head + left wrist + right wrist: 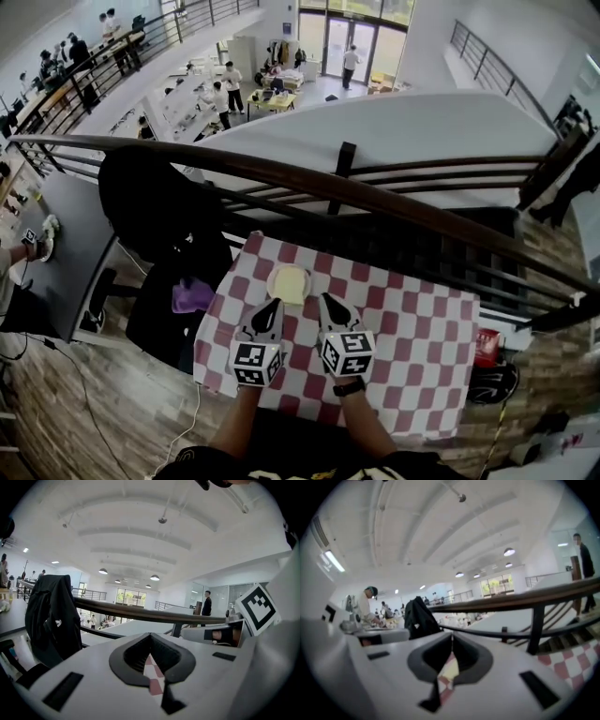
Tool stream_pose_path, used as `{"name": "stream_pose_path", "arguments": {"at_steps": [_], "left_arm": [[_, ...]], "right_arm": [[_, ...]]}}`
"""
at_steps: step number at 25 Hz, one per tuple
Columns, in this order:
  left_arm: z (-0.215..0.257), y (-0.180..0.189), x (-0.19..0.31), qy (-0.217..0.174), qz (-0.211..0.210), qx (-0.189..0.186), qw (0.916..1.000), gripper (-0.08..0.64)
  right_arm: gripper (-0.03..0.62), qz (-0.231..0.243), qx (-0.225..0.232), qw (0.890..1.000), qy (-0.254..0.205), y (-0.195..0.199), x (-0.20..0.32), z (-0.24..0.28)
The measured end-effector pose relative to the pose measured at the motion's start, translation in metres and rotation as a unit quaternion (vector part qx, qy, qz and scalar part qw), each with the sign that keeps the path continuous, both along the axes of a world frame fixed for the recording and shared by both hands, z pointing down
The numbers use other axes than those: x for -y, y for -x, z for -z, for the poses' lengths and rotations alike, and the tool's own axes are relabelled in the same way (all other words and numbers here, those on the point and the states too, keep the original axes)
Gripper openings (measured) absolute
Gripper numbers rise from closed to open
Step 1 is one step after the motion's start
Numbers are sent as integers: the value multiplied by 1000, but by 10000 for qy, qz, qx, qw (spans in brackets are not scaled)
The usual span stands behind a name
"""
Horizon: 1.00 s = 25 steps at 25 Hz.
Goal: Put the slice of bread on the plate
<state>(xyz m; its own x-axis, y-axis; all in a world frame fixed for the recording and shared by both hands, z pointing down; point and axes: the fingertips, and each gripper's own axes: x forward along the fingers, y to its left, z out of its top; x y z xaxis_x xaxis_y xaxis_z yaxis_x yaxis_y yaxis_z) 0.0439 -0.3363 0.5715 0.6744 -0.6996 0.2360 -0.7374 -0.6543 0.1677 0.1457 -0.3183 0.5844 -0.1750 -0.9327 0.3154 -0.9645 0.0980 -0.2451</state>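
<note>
- The left gripper [274, 307] is hovering over the bench [412, 347], with its jaws closed and empty.
- The right gripper [326, 302] is hovering just to its right, with its jaws also closed on nothing.
- The slice of bread [292, 281] is lying on the plate [273, 285], on the bench's far left part, just beyond both grippers' tips.

Head view steeply down on checkered table [412, 356], gripper views near-level, sharing railing [140, 614].
</note>
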Motion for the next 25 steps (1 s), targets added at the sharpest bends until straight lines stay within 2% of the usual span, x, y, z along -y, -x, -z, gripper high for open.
{"name": "stream_pose_path", "arguments": {"at_steps": [5, 12, 25], "left_arm": [[41, 0, -20, -454, 7, -170, 9988, 20], [78, -10, -43, -932, 28, -278, 9953, 20], [72, -4, -69, -936, 81, -99, 9955, 20]], "right_arm": [[16, -80, -203, 9976, -655, 1, -19, 55], [15, -79, -603, 9945, -857, -7, -43, 78], [15, 44, -550, 9950, -829, 0, -60, 73]]}}
